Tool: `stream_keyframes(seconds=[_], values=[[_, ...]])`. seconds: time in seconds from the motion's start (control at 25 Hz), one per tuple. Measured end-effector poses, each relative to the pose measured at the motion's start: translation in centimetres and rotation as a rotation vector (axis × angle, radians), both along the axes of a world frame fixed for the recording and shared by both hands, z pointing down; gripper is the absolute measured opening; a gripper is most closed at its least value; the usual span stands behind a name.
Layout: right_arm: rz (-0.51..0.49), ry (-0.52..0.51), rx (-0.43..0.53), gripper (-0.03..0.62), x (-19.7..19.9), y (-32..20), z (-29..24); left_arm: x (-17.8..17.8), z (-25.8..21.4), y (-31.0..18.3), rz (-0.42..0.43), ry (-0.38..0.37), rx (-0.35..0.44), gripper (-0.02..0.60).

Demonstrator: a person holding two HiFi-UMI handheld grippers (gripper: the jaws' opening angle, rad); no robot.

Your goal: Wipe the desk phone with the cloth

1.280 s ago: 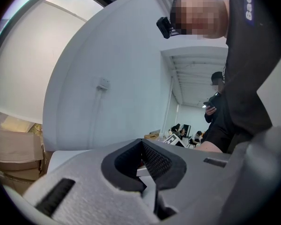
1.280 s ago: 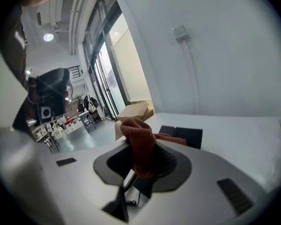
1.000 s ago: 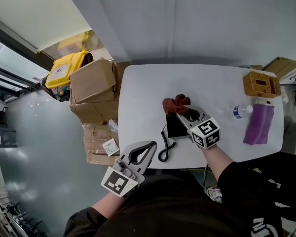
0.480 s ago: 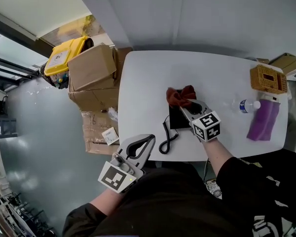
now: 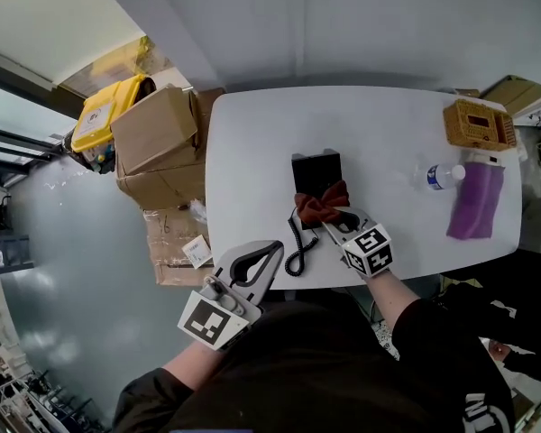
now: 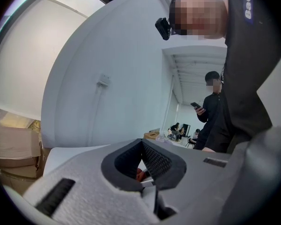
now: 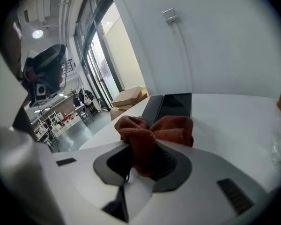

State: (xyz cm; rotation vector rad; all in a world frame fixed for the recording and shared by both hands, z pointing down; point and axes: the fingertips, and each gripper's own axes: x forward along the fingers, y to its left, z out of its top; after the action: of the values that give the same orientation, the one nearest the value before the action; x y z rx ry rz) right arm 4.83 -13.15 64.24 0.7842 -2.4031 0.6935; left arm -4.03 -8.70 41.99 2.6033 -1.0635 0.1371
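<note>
White table (image 5: 252, 152) against a pale wall. Cardboard boxes (image 5: 153, 138) and a yellow bin (image 5: 104, 114) stand on the floor to its left. Desk phone (image 5: 316, 168), black, lies mid-table, with its coiled cord (image 5: 298, 242) trailing toward the near edge. Right gripper (image 5: 334, 224) is clamped on the rust-red cloth (image 5: 320, 206), which is bunched over the phone's near end. Left gripper (image 5: 272, 253) is held just off the table's near edge, jaws closed together with nothing between them. Far right of the table: wicker basket (image 5: 478, 124), water bottle (image 5: 442, 176), purple rag (image 5: 476, 204).
</note>
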Motion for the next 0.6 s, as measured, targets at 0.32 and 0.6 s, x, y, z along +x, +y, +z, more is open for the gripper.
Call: stream_keyframes(seconds=[0.32, 0.6], values=[[-0.013, 0.04, -0.06, 0.103, 1.3, 3.7, 1.3, 1.7, -0.6, 0.1, 0.056, 0.002, 0.03, 0.014], [0.007, 0.0, 0.023, 0.103, 2.4, -0.1, -3.0, 3.3, -1.4, -0.4, 0.089, 0.013, 0.051, 0.014]])
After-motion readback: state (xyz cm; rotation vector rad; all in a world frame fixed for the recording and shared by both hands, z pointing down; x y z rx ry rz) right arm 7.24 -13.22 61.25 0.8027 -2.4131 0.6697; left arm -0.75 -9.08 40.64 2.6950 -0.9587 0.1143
